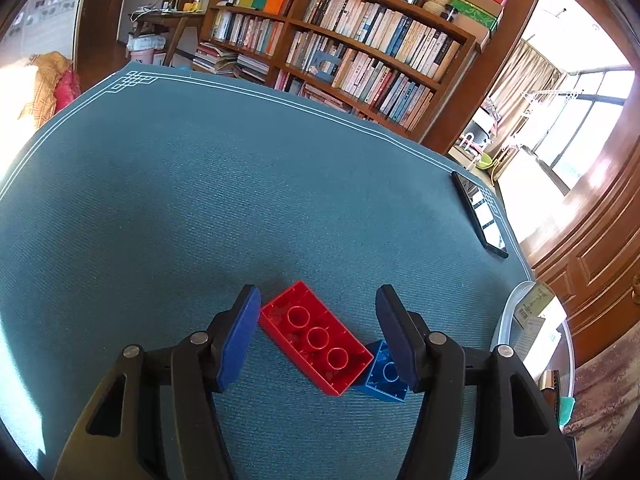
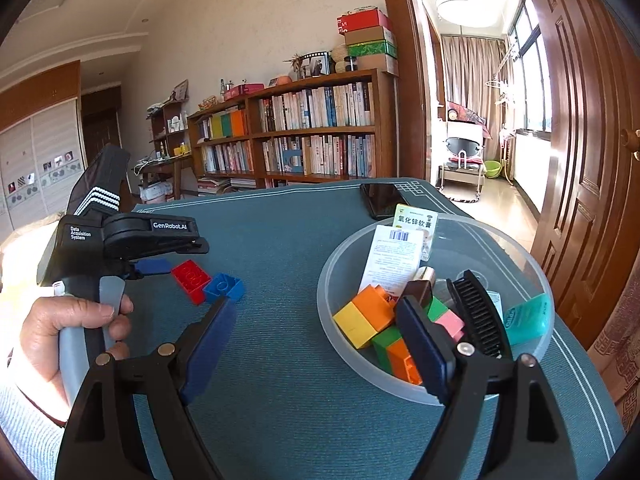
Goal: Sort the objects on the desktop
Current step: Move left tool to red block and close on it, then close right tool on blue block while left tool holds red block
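Observation:
A red brick (image 1: 316, 338) lies upside down on the green mat (image 1: 180, 200), between the fingers of my left gripper (image 1: 318, 294). The blue pads stand apart from its sides, so the gripper is open. A small blue brick (image 1: 380, 378) touches the red one's near end, by the right finger. In the right wrist view the red brick (image 2: 191, 280) and the blue brick (image 2: 224, 287) sit just in front of the left gripper (image 2: 172, 260), which a hand (image 2: 72, 320) holds. My right gripper (image 2: 316, 306) is open and empty, beside a clear bowl (image 2: 326, 320).
The bowl holds several coloured bricks (image 2: 368, 316), a black comb (image 2: 478, 312), medicine boxes (image 2: 394, 256) and a teal packet (image 2: 526, 318). A black phone (image 2: 380, 200) lies at the mat's far right corner. A bookshelf (image 1: 340, 40) and a wooden door (image 2: 580, 160) stand beyond the table.

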{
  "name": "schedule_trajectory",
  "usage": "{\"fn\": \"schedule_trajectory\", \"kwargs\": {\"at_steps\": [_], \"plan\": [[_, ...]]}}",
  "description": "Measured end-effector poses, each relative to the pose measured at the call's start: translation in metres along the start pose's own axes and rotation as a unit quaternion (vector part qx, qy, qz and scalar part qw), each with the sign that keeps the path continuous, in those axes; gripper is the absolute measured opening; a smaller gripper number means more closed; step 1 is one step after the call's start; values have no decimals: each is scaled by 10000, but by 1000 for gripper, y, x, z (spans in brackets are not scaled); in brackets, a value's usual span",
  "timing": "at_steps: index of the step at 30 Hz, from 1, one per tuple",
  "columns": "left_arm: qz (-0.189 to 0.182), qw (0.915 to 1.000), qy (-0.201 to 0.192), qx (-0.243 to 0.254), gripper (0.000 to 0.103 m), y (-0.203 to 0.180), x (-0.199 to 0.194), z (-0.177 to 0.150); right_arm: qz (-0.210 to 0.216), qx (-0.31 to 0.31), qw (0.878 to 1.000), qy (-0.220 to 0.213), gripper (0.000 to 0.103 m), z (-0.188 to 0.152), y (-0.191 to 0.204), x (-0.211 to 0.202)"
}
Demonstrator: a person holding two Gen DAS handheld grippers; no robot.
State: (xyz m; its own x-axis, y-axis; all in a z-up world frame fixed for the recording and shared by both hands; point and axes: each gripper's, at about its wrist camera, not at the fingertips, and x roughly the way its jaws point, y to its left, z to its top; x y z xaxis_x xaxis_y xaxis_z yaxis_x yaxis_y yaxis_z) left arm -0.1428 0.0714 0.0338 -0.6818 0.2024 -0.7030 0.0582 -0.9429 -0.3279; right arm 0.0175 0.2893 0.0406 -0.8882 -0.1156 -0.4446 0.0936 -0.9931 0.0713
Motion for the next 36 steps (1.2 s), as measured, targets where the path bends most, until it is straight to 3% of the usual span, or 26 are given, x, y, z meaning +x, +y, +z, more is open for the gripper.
{"fn": "schedule_trajectory", "kwargs": {"at_steps": [5, 10, 18, 22, 26, 36], "plan": [[270, 9992, -13, 287, 71, -6, 4, -4, 97, -162, 9997, 139, 86, -8, 12, 5], [419, 9985, 265, 213, 71, 4, 14, -11, 95, -187, 9996, 194, 86, -11, 14, 8], [524, 9961, 154, 689, 71, 1, 9, -21, 106, -216, 9994, 238, 86, -13, 15, 8], [720, 9941, 81, 813, 48, 7, 3, -27, 120, -224, 9993, 263, 86, -13, 15, 10], [641, 9948, 46, 794, 29, 17, -7, -32, 160, -265, 9990, 333, 86, -13, 18, 13], [433, 9973, -253, 531, 25, 34, -27, -32, 602, -460, 9929, 913, 86, -8, 29, 30]]}}
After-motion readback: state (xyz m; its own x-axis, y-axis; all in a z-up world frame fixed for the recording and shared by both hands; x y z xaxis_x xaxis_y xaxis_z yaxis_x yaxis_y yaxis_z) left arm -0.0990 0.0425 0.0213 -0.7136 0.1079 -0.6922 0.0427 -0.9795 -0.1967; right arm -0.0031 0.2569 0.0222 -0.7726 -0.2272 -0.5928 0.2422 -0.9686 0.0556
